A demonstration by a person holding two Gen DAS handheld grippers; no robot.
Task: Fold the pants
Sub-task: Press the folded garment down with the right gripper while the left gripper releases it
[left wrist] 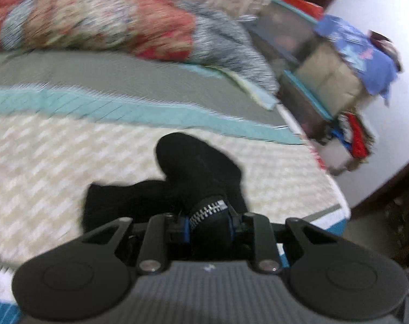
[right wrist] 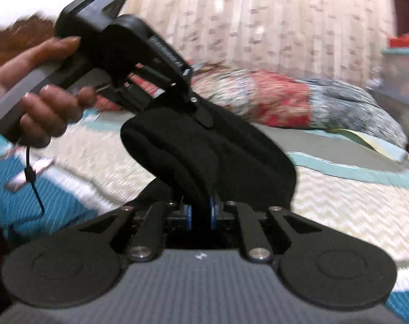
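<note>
The black pants (left wrist: 193, 172) hang bunched above a bed with a cream zigzag cover (left wrist: 42, 162). My left gripper (left wrist: 208, 225) is shut on the pants at the fly, where a silver zipper (left wrist: 208, 210) shows between the blue pads. My right gripper (right wrist: 201, 213) is shut on another part of the black pants (right wrist: 204, 156), which rise in a thick fold in front of it. The left gripper (right wrist: 201, 116) also shows in the right wrist view, held by a hand (right wrist: 42, 108) and clamped on the top of the same fold.
A floral red quilt (left wrist: 96, 19) and a grey blanket (left wrist: 231, 46) lie piled at the far side of the bed. Stacked boxes and clothes (left wrist: 326, 75) stand beside the bed at the right. A curtain (right wrist: 258, 27) hangs behind.
</note>
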